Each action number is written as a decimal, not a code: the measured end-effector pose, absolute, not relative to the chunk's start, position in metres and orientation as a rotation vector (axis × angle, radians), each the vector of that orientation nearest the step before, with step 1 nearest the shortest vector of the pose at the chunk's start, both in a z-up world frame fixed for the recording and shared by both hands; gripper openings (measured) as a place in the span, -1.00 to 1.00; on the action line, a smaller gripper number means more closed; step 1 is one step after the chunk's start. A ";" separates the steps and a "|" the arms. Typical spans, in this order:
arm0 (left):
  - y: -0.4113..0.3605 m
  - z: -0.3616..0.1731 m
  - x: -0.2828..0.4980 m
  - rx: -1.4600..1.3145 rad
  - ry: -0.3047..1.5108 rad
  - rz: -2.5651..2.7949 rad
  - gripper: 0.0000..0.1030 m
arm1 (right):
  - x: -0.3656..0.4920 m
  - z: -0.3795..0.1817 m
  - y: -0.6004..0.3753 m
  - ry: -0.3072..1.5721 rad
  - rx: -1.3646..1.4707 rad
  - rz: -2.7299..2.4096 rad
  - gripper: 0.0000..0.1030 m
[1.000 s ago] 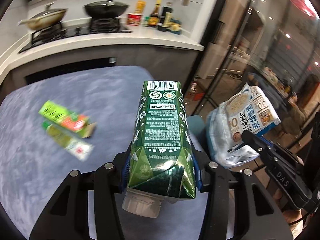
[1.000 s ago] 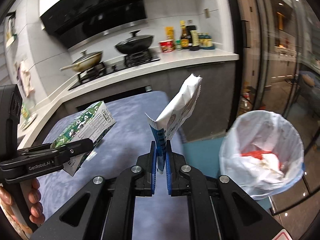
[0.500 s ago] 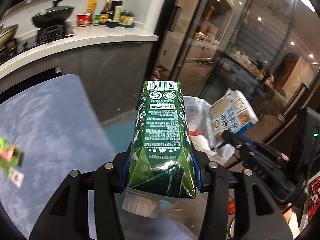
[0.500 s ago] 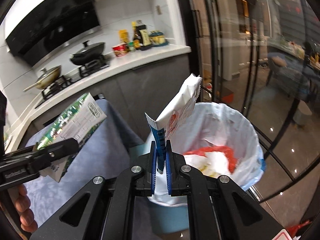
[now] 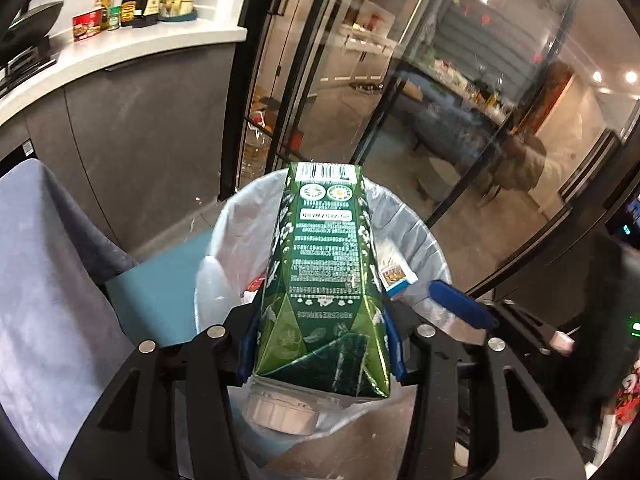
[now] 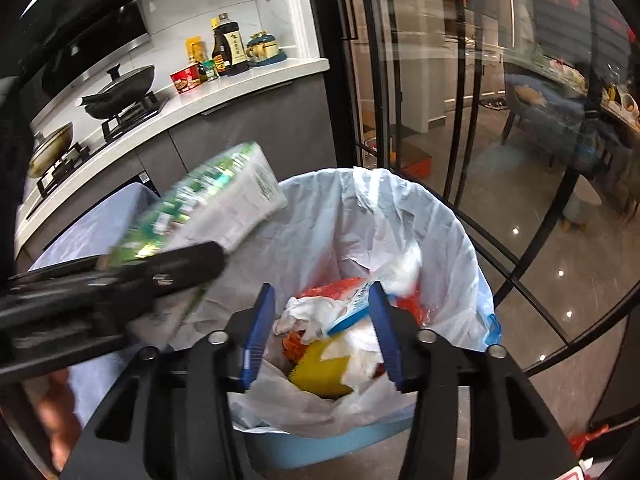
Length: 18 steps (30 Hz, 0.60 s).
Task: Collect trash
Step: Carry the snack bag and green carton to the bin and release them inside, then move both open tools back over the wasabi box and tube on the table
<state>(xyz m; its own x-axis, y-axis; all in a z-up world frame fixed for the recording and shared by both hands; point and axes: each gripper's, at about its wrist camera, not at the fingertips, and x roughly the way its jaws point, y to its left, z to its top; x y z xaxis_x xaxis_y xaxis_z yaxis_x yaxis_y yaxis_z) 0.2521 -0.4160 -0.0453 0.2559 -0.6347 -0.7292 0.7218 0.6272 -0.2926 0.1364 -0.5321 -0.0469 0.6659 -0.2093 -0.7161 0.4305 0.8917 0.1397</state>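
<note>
The green carton [image 5: 326,280], printed with small white text and a barcode at its far end, lies lengthwise above the bin [image 5: 434,256], its white screw cap at the near, lower end. The pale blue bin, lined with a white bag, stands on the floor. A white and blue wrapper [image 6: 352,312] lies inside among crumpled white, red and yellow trash.
</note>
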 end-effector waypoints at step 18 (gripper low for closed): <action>-0.375 -0.026 0.246 0.112 0.824 -0.782 0.44 | 0.120 -0.012 -0.504 0.669 0.299 -0.326 0.06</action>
<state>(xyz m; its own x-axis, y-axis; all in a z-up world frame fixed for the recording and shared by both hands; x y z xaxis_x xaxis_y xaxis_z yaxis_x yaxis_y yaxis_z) 0.2458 -0.3749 -0.0261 0.4218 -0.5820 -0.6953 0.6643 0.7202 -0.1998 0.1198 -0.5037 -0.0123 0.7377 -0.1972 -0.6456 0.3869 0.9072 0.1650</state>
